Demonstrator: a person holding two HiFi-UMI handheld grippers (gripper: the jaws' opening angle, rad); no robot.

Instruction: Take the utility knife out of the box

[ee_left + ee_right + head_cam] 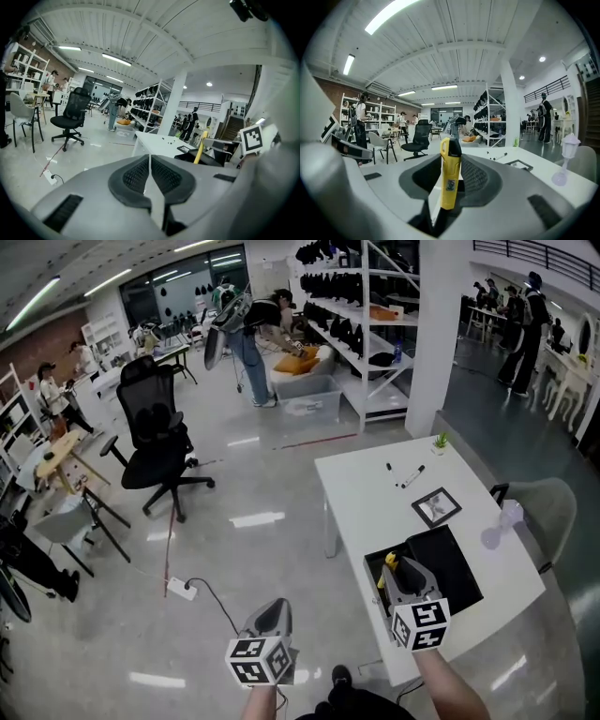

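- The right gripper (396, 570) is clamped on the knife (450, 164), which stands upright between its jaws.
- The knife hangs over the near left part of the black box (455, 563) on the table (375, 493). It looks raised above the rim, so the pick-up seems done.
- The left gripper (150, 174) has its jaws together with nothing between them. It hovers beside the table, well apart from the box.
- Left to do, most likely: carry the knife clear of the box, perhaps setting it on the bare tabletop.
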